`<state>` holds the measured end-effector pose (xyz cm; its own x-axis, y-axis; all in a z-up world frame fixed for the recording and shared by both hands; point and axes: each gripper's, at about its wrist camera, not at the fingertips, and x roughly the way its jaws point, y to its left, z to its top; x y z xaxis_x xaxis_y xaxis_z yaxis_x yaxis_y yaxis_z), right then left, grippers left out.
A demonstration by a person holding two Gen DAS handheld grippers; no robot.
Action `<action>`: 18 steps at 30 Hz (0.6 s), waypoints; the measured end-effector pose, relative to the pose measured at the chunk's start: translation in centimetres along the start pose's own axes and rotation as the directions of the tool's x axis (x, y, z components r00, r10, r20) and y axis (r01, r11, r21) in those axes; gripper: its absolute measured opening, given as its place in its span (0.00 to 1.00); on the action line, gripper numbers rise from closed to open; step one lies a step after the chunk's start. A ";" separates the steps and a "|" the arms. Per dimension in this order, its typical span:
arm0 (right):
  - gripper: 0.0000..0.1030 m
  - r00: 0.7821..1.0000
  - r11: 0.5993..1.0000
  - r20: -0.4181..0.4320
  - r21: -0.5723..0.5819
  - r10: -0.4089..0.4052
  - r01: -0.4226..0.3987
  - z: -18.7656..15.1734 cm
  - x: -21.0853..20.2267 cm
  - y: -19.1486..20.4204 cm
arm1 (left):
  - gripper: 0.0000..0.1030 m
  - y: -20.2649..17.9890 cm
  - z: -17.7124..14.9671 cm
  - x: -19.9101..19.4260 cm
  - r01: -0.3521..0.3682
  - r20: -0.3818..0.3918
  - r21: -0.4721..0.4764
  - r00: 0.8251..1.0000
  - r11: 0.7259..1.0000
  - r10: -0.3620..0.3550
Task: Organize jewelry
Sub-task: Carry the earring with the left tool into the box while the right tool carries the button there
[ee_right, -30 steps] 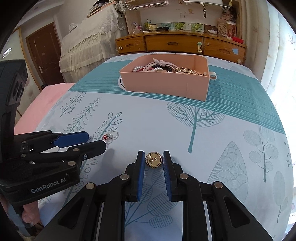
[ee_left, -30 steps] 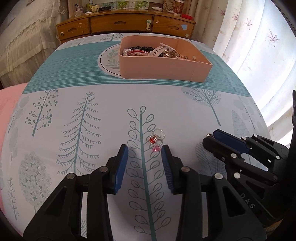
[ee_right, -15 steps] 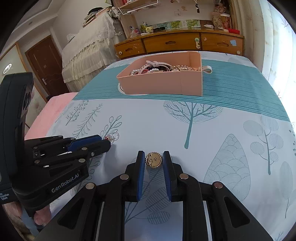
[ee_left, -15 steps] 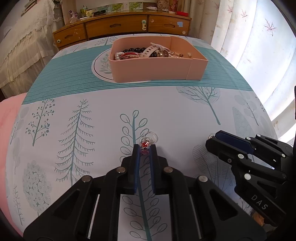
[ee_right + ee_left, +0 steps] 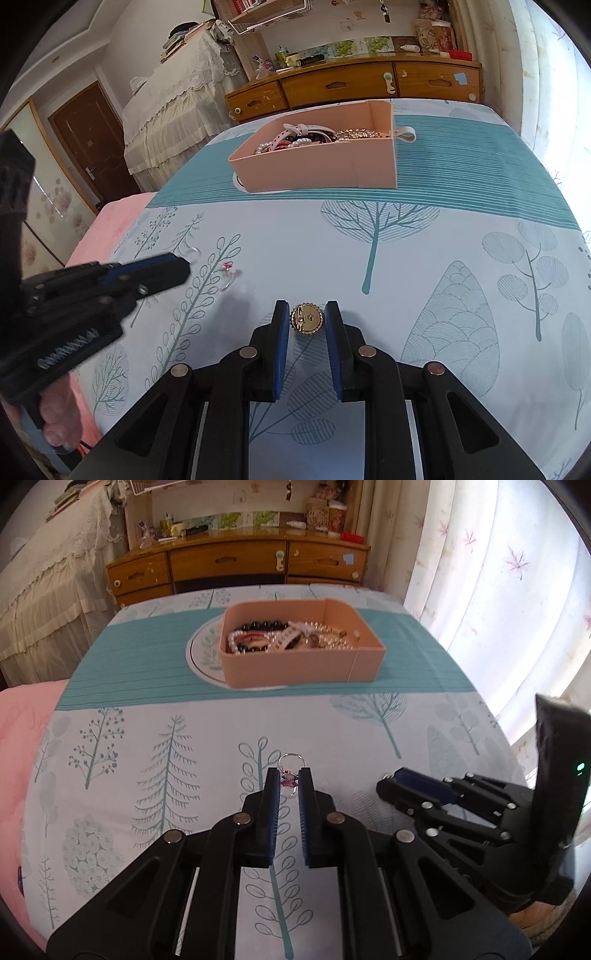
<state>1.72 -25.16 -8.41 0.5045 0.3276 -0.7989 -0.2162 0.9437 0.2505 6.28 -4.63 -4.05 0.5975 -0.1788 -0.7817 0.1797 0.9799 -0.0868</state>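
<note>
Your little hoop earring [image 5: 289,777], silver rings with a red-pink bead, is pinched at the bead, one ring poking out past the tips, another hanging below. Your round gold brooch [image 5: 306,318], scalloped rim, stands on edge, face toward you. Ahead on the teal stripe sits the pink box [image 5: 295,666], open-topped, heaped with pearls, black beads, a white strap and gold chain.
</note>
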 end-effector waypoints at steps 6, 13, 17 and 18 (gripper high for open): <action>0.18 1.000 1.000 0.006 0.010 -0.016 0.016 -0.1 -0.5 0.2 | 0.07 0.1 1.1 -2.6 0.018 0.053 -0.004 0.998 1.000 -0.018; 0.18 0.996 1.000 0.085 -0.016 0.004 -0.002 2.5 -3.9 1.9 | 0.07 -0.1 4.0 -5.6 0.061 0.120 0.000 0.991 0.998 -0.061; 0.18 0.989 1.000 0.150 -0.020 0.015 -0.012 6.0 -6.4 2.4 | 0.07 -0.1 7.2 -6.9 0.076 0.164 0.012 0.983 0.997 -0.077; 0.18 0.986 1.000 0.164 -0.018 0.017 -0.014 6.9 -6.8 2.4 | 0.07 0.0 8.3 -7.2 0.077 0.176 0.015 0.981 0.997 -0.079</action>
<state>3.52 -24.82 1.34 0.6307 0.3468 -0.6943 -0.2382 0.9379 0.2521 8.45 -4.08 6.66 0.7096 -0.2680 -0.6516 0.2369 0.9617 -0.1376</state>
